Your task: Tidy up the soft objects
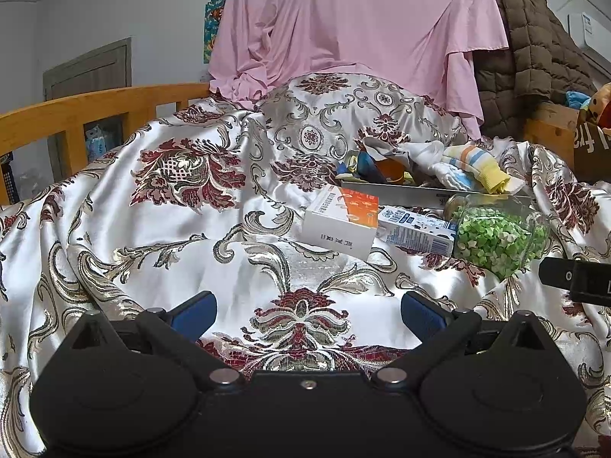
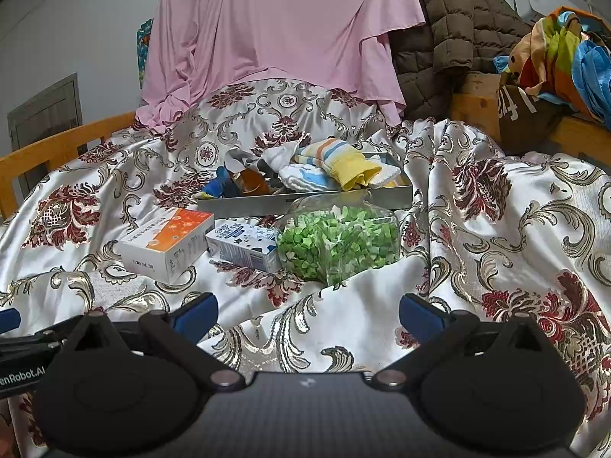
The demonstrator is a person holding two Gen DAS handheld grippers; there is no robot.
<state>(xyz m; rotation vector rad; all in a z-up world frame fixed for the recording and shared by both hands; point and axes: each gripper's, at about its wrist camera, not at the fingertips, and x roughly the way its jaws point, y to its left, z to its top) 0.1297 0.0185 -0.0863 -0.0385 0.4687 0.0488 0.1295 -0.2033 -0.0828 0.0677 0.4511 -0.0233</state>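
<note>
While both tools hover low over the bed, the left hand-held gripper (image 1: 308,315) stands with its blue-padded fingers (image 1: 194,311) spread wide and nothing between them, and the right hand-held gripper (image 2: 308,316) is likewise spread and empty. A glossy white bedspread (image 1: 152,229) with dark red flowers and silver scrolls covers the bed. From the right wrist view, a shallow metal tray (image 2: 305,200) lies at about 12 o'clock, and the soft things are heaped in it: a striped sock with a yellow cuff (image 2: 343,166) toward 1 o'clock, a white towel with blue marks (image 2: 305,179) just under it, and a tangle of grey, blue and orange cloth (image 2: 244,175) at the tray's 11 o'clock end. Just in front of the tray, touching its near wall, sits a clear jar of green paper stars (image 2: 338,238), lying on its side. Against the jar's 9 o'clock side rests a small blue and white carton (image 2: 244,246), and beside that, farther toward 10 o'clock, a white and orange box (image 2: 168,242). In the left wrist view this same group lies toward 1 o'clock, with the tip of the right tool entering at 3 o'clock. A pink sheet (image 2: 275,26) hangs behind the bed at 12 o'clock, a brown quilted coat (image 2: 450,19) beside it at 1 o'clock, and a wooden bed rail (image 1: 95,107) runs at 10 o'clock.
</note>
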